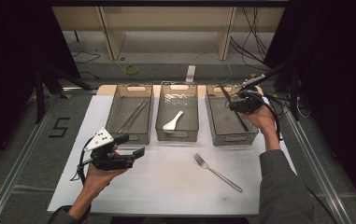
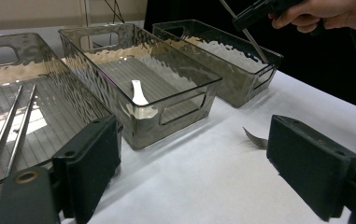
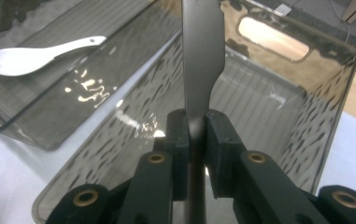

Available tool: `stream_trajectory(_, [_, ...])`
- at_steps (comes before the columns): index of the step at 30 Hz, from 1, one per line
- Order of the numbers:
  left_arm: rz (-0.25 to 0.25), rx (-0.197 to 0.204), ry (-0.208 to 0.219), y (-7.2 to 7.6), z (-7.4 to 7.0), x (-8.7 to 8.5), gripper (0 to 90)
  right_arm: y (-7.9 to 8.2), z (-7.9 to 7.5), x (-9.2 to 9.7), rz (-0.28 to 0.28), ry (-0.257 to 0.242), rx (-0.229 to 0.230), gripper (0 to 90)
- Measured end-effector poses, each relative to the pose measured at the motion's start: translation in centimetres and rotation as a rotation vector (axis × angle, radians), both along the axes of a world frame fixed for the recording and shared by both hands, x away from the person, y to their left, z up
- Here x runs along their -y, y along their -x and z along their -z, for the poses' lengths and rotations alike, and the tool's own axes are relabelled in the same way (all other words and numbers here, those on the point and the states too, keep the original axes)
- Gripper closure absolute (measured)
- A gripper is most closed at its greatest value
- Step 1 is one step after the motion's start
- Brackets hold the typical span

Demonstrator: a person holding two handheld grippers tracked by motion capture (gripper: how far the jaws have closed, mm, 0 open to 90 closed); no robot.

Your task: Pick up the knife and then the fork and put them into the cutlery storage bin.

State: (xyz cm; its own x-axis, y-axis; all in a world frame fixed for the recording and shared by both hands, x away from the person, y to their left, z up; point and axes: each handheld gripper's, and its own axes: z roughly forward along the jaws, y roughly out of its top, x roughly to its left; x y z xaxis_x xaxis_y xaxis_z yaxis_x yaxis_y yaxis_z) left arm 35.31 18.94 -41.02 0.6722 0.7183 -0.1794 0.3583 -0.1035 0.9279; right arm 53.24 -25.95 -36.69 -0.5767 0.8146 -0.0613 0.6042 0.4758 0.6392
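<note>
My right gripper (image 1: 235, 105) is shut on a metal table knife (image 1: 242, 121), held slanted over the right-hand clear bin (image 1: 234, 138). In the right gripper view the jaws (image 3: 196, 123) pinch the knife (image 3: 202, 56) near where handle meets blade, with the blade pointing away over the bin's ribbed floor (image 3: 259, 93). A metal fork (image 1: 217, 172) lies on the white table sheet, front right of centre. My left gripper (image 1: 131, 145) hovers open at the front left with nothing between its jaws (image 2: 194, 140).
Three clear bins stand in a row at the back. The left bin (image 1: 133, 136) holds metal chopsticks (image 1: 133, 115), the middle bin (image 1: 178, 135) a white ceramic spoon (image 1: 173, 121). Cables trail off the table's right side (image 1: 278, 116).
</note>
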Motion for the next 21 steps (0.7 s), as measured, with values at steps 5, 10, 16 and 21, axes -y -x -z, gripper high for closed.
stream_trajectory(5, [-0.001,0.000,0.000,0.0,0.0,0.0,16.4,-0.2,0.9,0.5,0.017,0.000,-0.019,81.1])
stream_trajectory(10, [-0.002,0.002,0.001,0.0,0.0,0.0,16.4,-0.3,1.2,0.8,0.032,-0.002,-0.026,81.1])
stream_trajectory(16, [-0.001,0.003,-0.001,0.0,0.0,0.0,16.4,-0.2,1.3,0.8,0.027,0.000,-0.034,81.1])
stream_trajectory(21, [-0.001,-0.001,0.000,0.0,0.0,0.0,16.4,-0.2,1.8,0.7,0.032,0.000,-0.047,81.1])
